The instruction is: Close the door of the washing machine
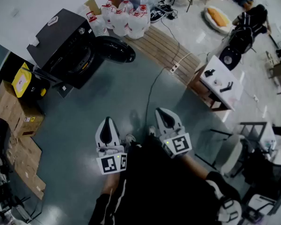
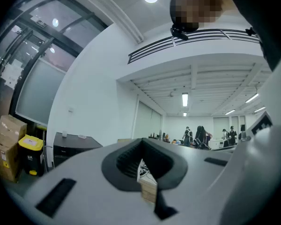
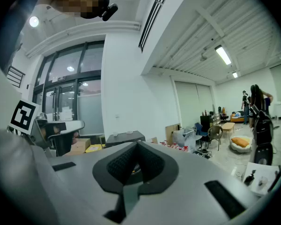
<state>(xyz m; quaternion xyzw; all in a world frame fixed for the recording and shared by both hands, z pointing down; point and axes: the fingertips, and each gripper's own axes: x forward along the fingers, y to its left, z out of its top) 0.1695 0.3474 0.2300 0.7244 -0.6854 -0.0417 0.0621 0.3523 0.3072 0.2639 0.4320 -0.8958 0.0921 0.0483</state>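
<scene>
In the head view the black washing machine (image 1: 61, 43) stands at the upper left, far ahead of me. Its round dark door (image 1: 116, 49) hangs swung open to the right of its front. Both grippers are held low, close to my body and well short of the machine. The left gripper (image 1: 107, 124) has its jaws together and holds nothing. The right gripper (image 1: 163, 115) beside it is also shut and empty. In the left gripper view the machine (image 2: 70, 146) shows as a dark box beyond the gripper (image 2: 147, 172). In the right gripper view it (image 3: 124, 137) sits past the gripper (image 3: 133, 170).
Several water jugs (image 1: 125, 18) stand behind the machine on a wooden platform (image 1: 161, 48). Cardboard boxes (image 1: 16, 116) and a yellow bin (image 1: 21, 78) line the left side. A cable and power strip (image 1: 174, 68) cross the floor. A small white table (image 1: 222, 81) stands at right.
</scene>
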